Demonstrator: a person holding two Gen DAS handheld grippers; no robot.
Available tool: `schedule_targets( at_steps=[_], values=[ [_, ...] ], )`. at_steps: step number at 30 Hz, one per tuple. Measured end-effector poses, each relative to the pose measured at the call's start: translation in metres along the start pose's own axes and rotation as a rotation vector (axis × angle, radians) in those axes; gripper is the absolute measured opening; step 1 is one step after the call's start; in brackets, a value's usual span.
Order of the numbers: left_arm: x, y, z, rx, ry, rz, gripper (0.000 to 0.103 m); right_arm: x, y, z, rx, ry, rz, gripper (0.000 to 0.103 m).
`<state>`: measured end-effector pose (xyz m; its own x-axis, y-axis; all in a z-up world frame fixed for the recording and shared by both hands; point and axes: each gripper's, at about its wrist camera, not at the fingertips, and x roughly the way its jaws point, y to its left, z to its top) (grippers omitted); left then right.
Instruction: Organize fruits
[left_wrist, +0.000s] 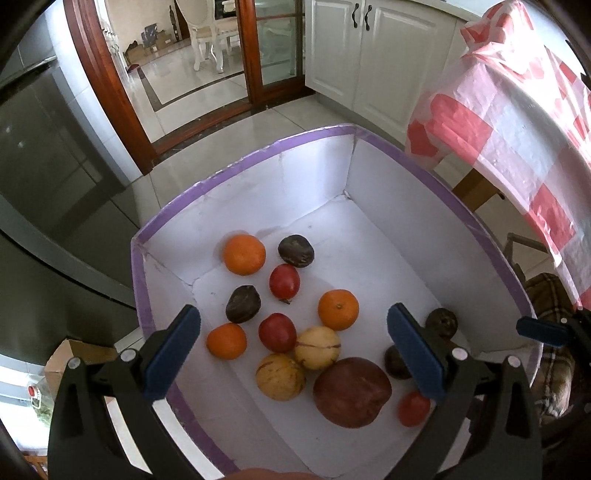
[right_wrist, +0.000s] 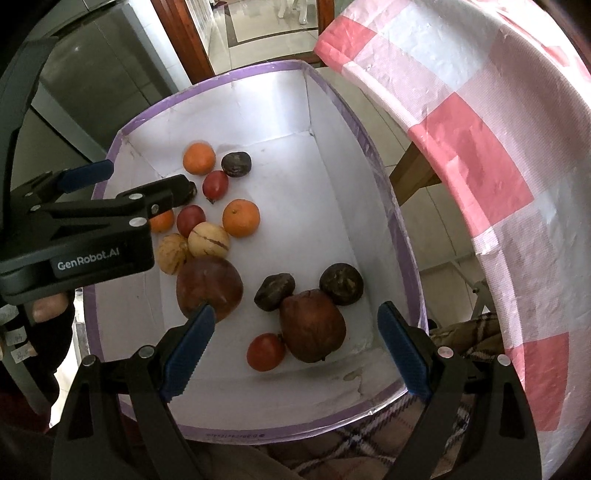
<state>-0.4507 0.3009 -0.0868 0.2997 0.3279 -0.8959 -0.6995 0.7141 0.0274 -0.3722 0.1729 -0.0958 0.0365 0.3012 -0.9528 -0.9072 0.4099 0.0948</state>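
Both grippers are hanging over the white box w/ purple rim, pointing steeply down into it. Left gripper: jaws spread wide, nothing between the pads, not touching any fruit. Right gripper: same, jaws wide apart, pads clear of everything, holding nothing. All fruit is sitting on the box floor. Far-left cluster: orange near the back wall, dark passion fruit just beside it, red tomato in front of those two, another dark passion fruit left of that. Mid: second orange, third orange by the left wall, second red tomato between them. Two pale yellow striped melons are touching each other, one nearer me. Big brown-red pomegranate is touching the nearer melon area. In the right wrist view a second pomegranate is lying between my right fingers' line, w/ two dark passion fruits touching its top and a small red tomato against its lower left. Left gripper is also showing in that view at the left edge, over the oranges, my hand under it. Pink/white checked cloth is draped over a table right of the box; plaid fabric under the box's near edge.
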Motion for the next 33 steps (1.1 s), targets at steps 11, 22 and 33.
schedule_targets(
  at_steps=[11, 22, 33],
  values=[
    [0.0036, 0.0006, 0.0007, 0.003, 0.011, -0.006, 0.101, 0.0047, -0.0009, 0.0006, 0.007, 0.008, 0.001, 0.087],
    [0.0036, 0.0006, 0.0006, 0.004, 0.014, -0.008, 0.101, 0.0049, -0.0016, -0.0004, 0.006, 0.010, 0.002, 0.087],
    [0.0097, 0.0041, 0.0000, 0.003, 0.025, -0.013, 0.101, 0.0067, -0.0025, -0.0022, 0.012, 0.014, 0.003, 0.087]
  ],
)
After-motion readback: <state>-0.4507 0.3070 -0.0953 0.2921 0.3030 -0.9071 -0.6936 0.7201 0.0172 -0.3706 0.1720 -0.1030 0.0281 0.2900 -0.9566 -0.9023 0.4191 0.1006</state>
